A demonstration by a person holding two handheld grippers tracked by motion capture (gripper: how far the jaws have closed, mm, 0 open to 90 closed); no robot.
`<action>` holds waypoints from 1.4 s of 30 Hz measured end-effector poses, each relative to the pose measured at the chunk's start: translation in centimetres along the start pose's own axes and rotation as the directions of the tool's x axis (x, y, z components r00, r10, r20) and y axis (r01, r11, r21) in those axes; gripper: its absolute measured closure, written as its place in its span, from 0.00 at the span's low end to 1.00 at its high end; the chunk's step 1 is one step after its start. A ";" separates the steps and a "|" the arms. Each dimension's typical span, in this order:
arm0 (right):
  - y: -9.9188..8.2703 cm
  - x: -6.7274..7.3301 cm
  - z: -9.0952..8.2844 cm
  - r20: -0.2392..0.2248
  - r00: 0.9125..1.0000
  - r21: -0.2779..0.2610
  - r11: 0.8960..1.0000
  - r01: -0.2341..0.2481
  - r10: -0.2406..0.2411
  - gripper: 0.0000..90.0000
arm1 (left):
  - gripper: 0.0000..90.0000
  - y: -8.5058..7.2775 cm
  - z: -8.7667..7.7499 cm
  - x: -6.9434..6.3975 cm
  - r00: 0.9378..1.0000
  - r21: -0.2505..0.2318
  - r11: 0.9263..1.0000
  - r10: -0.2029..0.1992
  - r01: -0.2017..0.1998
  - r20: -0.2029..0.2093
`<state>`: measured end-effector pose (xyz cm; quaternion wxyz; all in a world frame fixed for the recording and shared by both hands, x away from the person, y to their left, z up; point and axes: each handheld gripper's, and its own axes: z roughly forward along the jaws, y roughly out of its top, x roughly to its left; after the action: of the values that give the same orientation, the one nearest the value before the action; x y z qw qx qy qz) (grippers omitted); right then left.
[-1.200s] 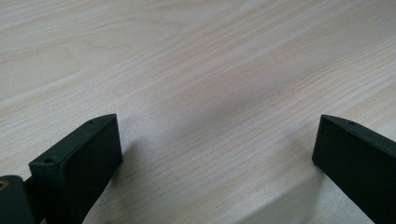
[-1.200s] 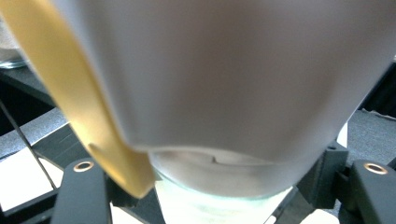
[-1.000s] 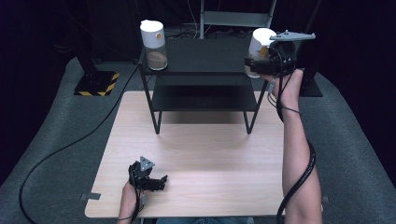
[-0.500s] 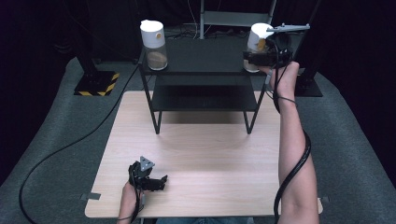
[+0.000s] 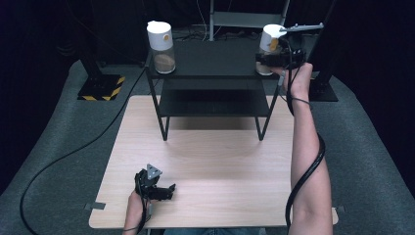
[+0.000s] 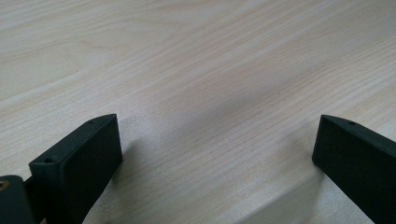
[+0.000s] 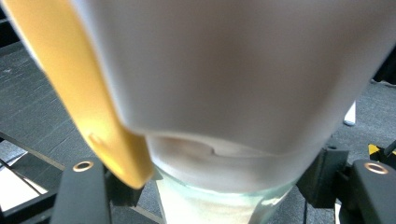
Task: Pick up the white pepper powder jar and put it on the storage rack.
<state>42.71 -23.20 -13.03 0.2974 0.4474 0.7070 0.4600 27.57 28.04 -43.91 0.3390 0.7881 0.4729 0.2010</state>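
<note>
**A:** What's the surface looking like?

**B:** I've got a pale wooden table point(image 5: 220, 166) on grey carpet, dark curtains all round. A black two-tier shelf point(image 5: 213, 68) stands at the table's 12 o'clock edge. There's a hazard-striped stand base point(image 5: 100, 87) on the floor out at 10 o'clock, and a black cable point(image 5: 63, 156) snakes across the carpet on that side.

**A:** And the containers?

**B:** Two white-lidded jars point(image 5: 161, 46) on the top tier: one at the shelf's 9 o'clock corner with brown contents, the other jar point(image 7: 219, 107) at the 3 o'clock corner.

**A:** Arms?

**B:** My right forearm stretches long towards 1 o'clock, cable looped along it. The right gripper point(image 5: 276, 58) is up at that jar; in the right gripper view its jaws sit either side of the glass body, clamped on it, orange tab beside the lid.

**A:** Left?

**B:** The left gripper point(image 5: 154, 186) rests low at 7 o'clock, jaws wide apart over bare wood.
</note>
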 end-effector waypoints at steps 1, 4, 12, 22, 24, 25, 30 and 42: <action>0.0 0.0 0.0 0.001 1.000 -0.001 1.000 0.000 0.000 0.33 | 0.01 0.0 0.0 0.0 1.000 0.001 1.000 0.000 0.000 0.000; -0.1 0.0 0.0 0.000 1.000 -0.003 1.000 0.000 0.000 0.33 | 0.01 0.0 0.0 0.0 1.000 0.000 1.000 0.000 0.000 0.000; 0.1 0.0 0.0 -0.001 1.000 0.003 1.000 -0.001 0.001 0.33 | 0.01 0.0 0.0 0.0 1.000 0.000 1.000 0.001 -0.001 0.000; 0.0 0.1 -1.8 -0.022 1.000 0.044 0.999 0.019 -0.018 0.05 | 0.01 0.0 0.0 0.0 1.000 -0.001 1.000 0.000 0.000 0.000; -0.3 0.0 -2.6 -0.036 0.999 0.047 0.999 0.028 -0.026 0.04 | 0.01 0.0 0.0 0.0 1.000 0.000 1.000 0.002 -0.002 0.000; -0.6 0.0 -3.1 -0.042 0.999 0.045 0.998 0.034 -0.032 0.03 | 0.01 0.0 0.0 0.0 1.000 0.000 1.000 0.002 -0.002 0.000; -2.9 0.5 -5.7 -0.054 0.995 0.032 0.996 0.081 -0.079 0.00 | 0.01 0.0 0.0 0.0 1.000 0.000 1.000 0.002 -0.002 0.000; -13.2 1.7 -9.1 -0.059 0.988 0.056 0.988 0.144 -0.141 0.00 | 0.01 0.0 0.0 0.0 1.000 -0.001 1.000 0.002 -0.002 0.000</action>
<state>29.69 -27.51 -21.50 0.2963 0.3917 0.7585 0.4282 27.57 28.05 -43.93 0.3393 0.7883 0.4721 0.2015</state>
